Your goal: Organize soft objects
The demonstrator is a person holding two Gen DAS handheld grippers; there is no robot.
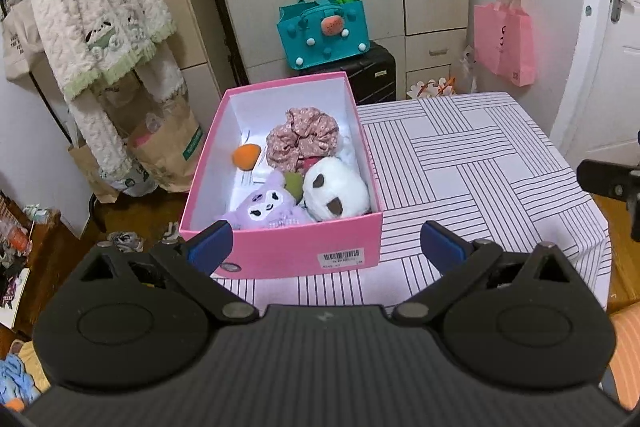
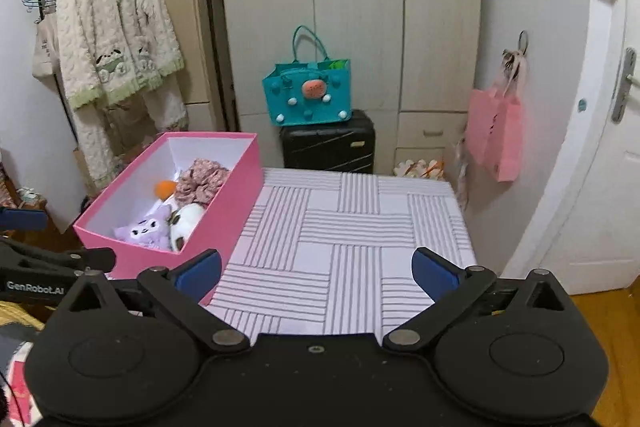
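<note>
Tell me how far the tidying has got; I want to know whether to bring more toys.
Done: the pink box holds the purple plush, white plush, floral scrunchie and an orange ball. In hand: nothing; the left gripper and right gripper are both open and empty. Left: no soft item shows on the striped tablecloth, so the job looks finished in these views.

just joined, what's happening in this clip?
A person holds two handheld grippers over a table with a striped cloth. Both the left gripper and the right gripper are open and hold nothing. The soft items sit in the pink box at the table's left edge: a purple plush, a white plush, a floral scrunchie and an orange ball. No loose items show on the cloth.
</note>
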